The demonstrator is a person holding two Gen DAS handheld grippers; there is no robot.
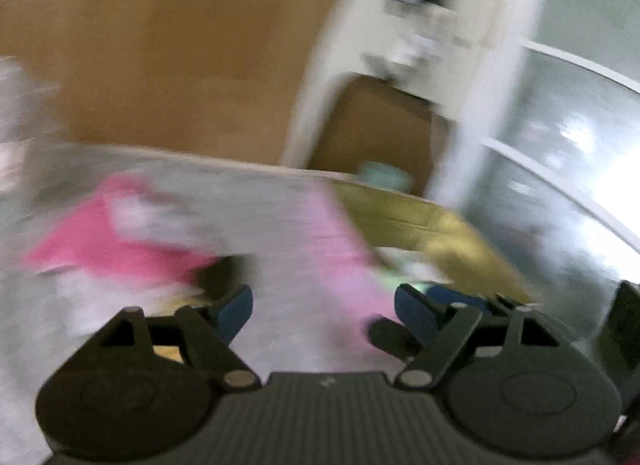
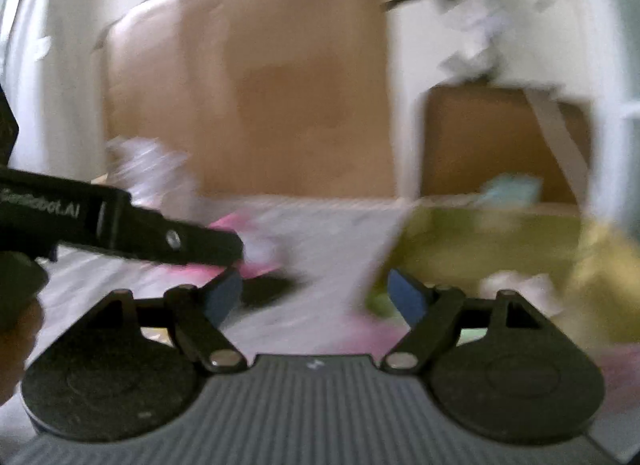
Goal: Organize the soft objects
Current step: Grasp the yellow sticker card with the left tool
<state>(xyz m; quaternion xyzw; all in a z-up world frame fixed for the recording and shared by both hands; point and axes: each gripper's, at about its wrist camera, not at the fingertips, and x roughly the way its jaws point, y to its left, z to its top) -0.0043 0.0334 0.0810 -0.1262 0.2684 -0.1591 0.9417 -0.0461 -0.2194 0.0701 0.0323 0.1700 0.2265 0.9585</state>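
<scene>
**Both grippers empty over a blurred pile — risk of a wrong or shallow grab**

Risks, as judged from this moment:
- Both views are heavily smeared. A closing move made now could miss the cloth, or pinch only a loose edge that slips out on the lift.
- The left gripper (image 2: 224, 249) reaches across the right camera's view, close in front of the right gripper (image 2: 316, 297). The two could collide, or both catch the same piece.
- The soft pieces lie overlapped. Lifting one may drag a neighbour off the grey surface (image 1: 288, 329).
- The yellow-green box (image 1: 448, 233) sits just right of the cloth; a limp piece carried toward it could drape over the rim instead of dropping in. Whether that box is the target, I cannot tell.

Fingers: left gripper (image 1: 324, 305) stands wide open, blue fingers (image 1: 236, 305) apart, nothing between them. Right gripper likewise open and empty.

The task's things:
- Bright pink cloth (image 1: 104, 241), crumpled, with a pale patch on it, lying on the grey surface left of centre, ahead of the left fingers.
- Pale pink cloth (image 1: 344, 249), a long strip running toward the box edge.
- Something pale and light green sits inside the box, too blurred to name.
- Brown cardboard (image 1: 180, 45) stands behind.
</scene>
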